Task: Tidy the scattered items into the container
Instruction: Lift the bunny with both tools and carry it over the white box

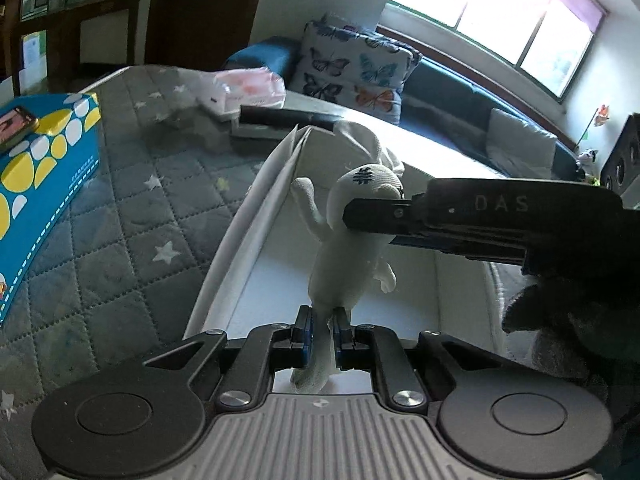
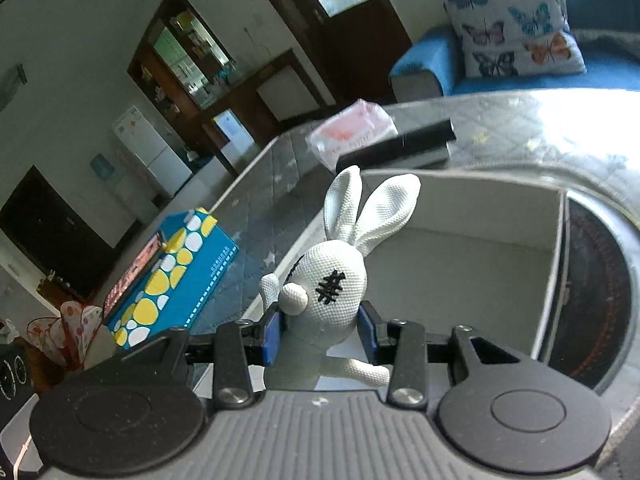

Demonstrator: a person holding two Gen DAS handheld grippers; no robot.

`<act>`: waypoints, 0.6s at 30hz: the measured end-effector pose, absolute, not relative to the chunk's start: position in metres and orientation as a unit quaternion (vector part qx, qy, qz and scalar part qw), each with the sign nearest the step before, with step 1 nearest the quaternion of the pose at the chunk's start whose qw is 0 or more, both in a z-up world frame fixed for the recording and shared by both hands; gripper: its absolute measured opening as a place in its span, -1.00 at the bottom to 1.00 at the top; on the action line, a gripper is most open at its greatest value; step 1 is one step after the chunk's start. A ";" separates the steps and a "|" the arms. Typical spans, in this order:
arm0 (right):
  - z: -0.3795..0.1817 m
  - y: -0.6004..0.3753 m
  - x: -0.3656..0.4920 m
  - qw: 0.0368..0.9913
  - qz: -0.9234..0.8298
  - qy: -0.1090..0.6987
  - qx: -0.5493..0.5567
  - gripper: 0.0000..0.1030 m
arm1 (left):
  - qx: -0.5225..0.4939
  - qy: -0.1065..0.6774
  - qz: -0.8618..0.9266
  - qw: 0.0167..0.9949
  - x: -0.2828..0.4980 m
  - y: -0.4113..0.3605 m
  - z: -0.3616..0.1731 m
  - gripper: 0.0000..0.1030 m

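A white plush rabbit with a black stitched mark on its head hangs over the open white box. My left gripper is shut on the rabbit's leg. My right gripper is shut on the rabbit's head and neck; it comes in from the right in the left wrist view. In the right wrist view the ears stand up and the box's inside lies behind the rabbit.
The box sits on a grey quilted star-pattern surface. A blue box with yellow and white spots stands to the left with a phone on top. A pink packet and a black bar lie beyond. A sofa with a butterfly cushion is behind.
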State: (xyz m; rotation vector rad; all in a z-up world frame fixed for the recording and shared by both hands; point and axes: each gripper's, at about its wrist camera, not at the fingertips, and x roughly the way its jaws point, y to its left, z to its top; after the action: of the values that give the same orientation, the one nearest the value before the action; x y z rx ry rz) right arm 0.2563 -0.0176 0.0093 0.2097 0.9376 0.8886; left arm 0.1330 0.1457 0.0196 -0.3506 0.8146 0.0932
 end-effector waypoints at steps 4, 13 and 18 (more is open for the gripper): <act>0.000 -0.009 0.263 0.784 0.409 0.456 0.101 -0.24 | -0.164 0.401 0.050 0.900 0.138 0.148 0.015 -0.76; -0.018 0.004 0.275 0.768 0.391 0.495 0.112 -0.24 | -0.156 0.410 0.057 0.897 0.142 0.150 0.011 -0.75; -0.024 0.015 0.276 0.768 0.384 0.504 0.094 -0.20 | -0.150 0.412 0.059 0.897 0.142 0.148 0.010 -0.75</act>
State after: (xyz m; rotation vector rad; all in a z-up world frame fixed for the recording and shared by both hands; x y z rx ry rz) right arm 0.2761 0.0148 -0.0242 0.2044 1.0949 0.8335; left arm 0.1419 0.1481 0.0103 -0.3109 0.8530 0.1214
